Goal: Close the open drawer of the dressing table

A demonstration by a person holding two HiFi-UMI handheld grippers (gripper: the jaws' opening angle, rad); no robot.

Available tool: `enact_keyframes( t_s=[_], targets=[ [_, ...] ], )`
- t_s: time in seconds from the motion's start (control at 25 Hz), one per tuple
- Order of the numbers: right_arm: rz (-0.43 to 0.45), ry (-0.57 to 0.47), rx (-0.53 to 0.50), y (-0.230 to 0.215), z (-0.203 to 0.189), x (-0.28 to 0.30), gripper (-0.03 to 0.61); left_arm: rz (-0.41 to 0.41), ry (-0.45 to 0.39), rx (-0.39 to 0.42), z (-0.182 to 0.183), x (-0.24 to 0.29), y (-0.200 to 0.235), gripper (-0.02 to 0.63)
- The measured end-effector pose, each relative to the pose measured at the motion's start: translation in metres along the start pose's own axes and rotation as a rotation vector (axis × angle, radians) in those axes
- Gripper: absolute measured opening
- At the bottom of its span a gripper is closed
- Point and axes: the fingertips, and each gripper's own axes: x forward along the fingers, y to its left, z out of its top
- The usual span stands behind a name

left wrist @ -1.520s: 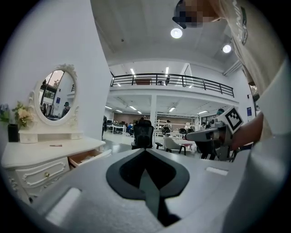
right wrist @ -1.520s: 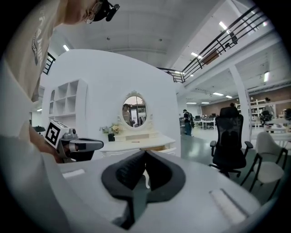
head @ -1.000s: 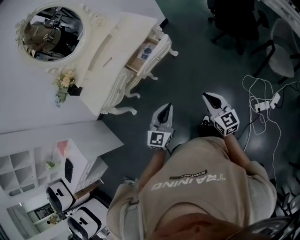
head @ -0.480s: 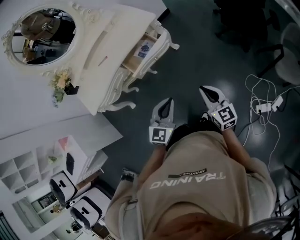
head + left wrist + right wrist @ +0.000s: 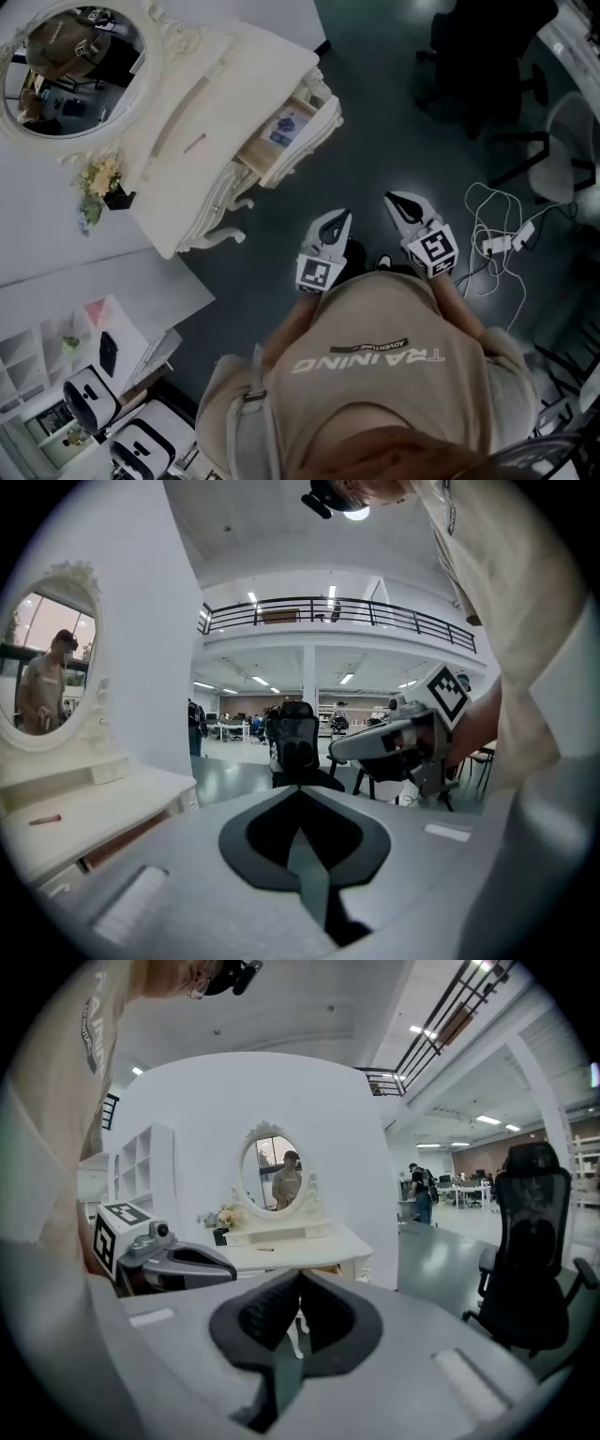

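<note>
The white dressing table (image 5: 230,98) with its oval mirror (image 5: 70,52) stands at the upper left of the head view. Its drawer (image 5: 286,131) is pulled out, with a printed box inside. My left gripper (image 5: 338,218) is shut and holds nothing, over the dark floor well short of the drawer. My right gripper (image 5: 393,200) is beside it, also shut and holding nothing. In the right gripper view the table (image 5: 305,1239) and mirror (image 5: 273,1174) lie ahead beyond the shut gripper (image 5: 300,1276). The left gripper view has the tabletop (image 5: 89,810) at its left edge.
A small flower pot (image 5: 101,183) and a red pen (image 5: 194,143) sit on the tabletop. Black office chairs (image 5: 483,61) stand at the upper right. White cables with a power strip (image 5: 497,242) lie on the floor at right. White shelving (image 5: 37,361) fills the lower left.
In the head view the dressing table has slid down and nearer to the two grippers, and the right gripper has shifted left. Both grippers stay shut.
</note>
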Motion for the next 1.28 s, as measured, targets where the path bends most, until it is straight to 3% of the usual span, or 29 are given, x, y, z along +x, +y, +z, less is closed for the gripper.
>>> enact_keyframes(
  t_s=[0.36, 0.56, 0.76, 0.88, 1.04, 1.28],
  targets=[
    [-0.065, 0.018, -0.12, -0.031, 0.052, 0.095, 0.005, 0.062, -0.029, -0.081, -0.008, 0.025, 0.133, 0.0],
    [-0.011, 0.058, -0.086, -0.059, 0.051, 0.13, 0.005, 0.152, -0.013, -0.127, -0.011, 0.031, 0.173, 0.002],
    [0.147, 0.061, -0.079, -0.095, 0.049, 0.194, 0.005, 0.261, 0.017, -0.174, -0.026, 0.063, 0.214, 0.002],
    [0.273, 0.064, -0.103, -0.121, 0.046, 0.225, 0.005, 0.376, 0.071, -0.181, -0.026, 0.08, 0.233, 0.002],
    [0.392, 0.08, -0.133, -0.172, 0.057, 0.259, 0.005, 0.538, 0.061, -0.256, -0.008, 0.108, 0.254, 0.002],
    [0.534, 0.122, -0.17, -0.2, 0.05, 0.299, 0.005, 0.683, 0.096, -0.339, -0.014, 0.127, 0.276, 0.002]
  ],
)
